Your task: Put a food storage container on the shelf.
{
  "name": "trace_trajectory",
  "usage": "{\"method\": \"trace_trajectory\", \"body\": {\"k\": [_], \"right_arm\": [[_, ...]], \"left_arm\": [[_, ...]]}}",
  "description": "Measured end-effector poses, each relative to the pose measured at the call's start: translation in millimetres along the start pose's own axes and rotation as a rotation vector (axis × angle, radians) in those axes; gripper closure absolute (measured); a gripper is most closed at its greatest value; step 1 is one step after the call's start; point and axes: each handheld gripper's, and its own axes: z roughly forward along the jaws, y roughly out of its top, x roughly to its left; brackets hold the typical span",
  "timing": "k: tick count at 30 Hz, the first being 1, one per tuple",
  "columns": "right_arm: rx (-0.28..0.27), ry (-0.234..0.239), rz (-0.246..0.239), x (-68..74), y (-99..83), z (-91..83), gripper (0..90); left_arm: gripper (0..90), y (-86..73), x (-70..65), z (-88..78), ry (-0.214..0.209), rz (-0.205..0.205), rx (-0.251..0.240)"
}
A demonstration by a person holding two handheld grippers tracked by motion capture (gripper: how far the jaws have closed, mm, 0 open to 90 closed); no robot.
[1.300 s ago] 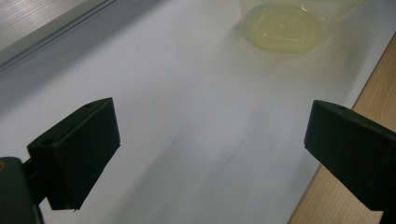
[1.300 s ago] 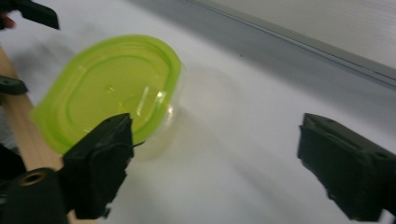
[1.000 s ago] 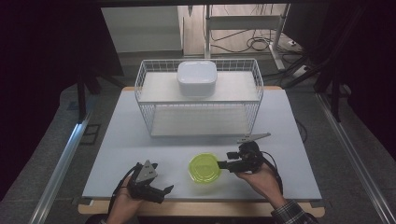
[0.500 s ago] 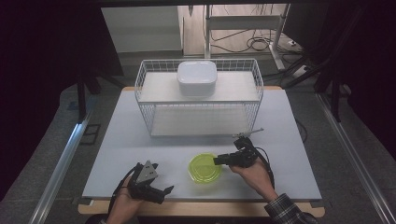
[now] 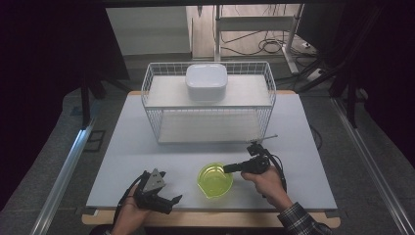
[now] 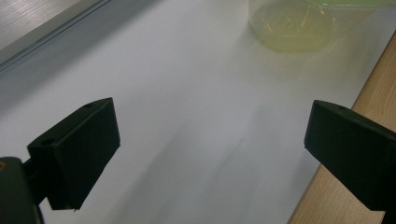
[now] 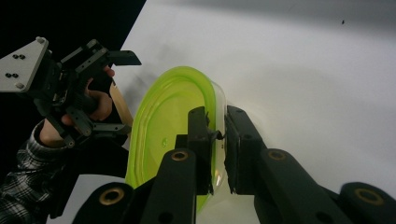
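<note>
Claws: right claw (image 7: 217,140) has just been closing, and its jaws now pinch the near rim of the green bowl (image 5: 215,179), one jaw inside the wall and one outside. Left claw (image 6: 210,154) stands wide open with nothing between its jaws, resting low at the front edge of the surface (image 5: 147,147).
Surface: pale sheet on a wooden top; the task's bowl sits on it near the front, right of the middle.
Wire basket (image 5: 161,127): stands at the back of the surface, well apart from the bowl, with a white container (image 5: 206,81) lying on top of it.
Green bowl: translucent, upright, empty as far as can be seen; its base appears to rest on the surface.
Bowl against the claws: right claw reaches in from the bowl's right side and grips the rim there; left claw is apart from it, to the bowl's left.
Progress: the grasp looks made, judging by the pads on the rim. Lifting and carrying the bowl, perhaps to the basket, is not yet done.
</note>
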Motion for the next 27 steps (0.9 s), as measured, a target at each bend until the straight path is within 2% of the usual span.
{"method": "trace_trajectory", "body": {"k": [4, 13, 27], "right_arm": [[-0.019, -0.012, -0.012, 1.9, 1.2, -3.2, 81.9], [-0.076, 0.008, -0.010, 3.1, 6.3, -17.9, 81.9], [-0.165, 0.036, -0.047, 29.6, 31.1, -48.6, 81.9]], "left_arm": [[3.1, 0.1, 0.0, -0.1, 0.001, 0.000, -0.001], [3.1, 0.2, 0.7, -1.1, 0.006, -0.005, -0.006], [3.1, 0.3, 1.7, -2.2, 0.009, -0.014, -0.016]]}}
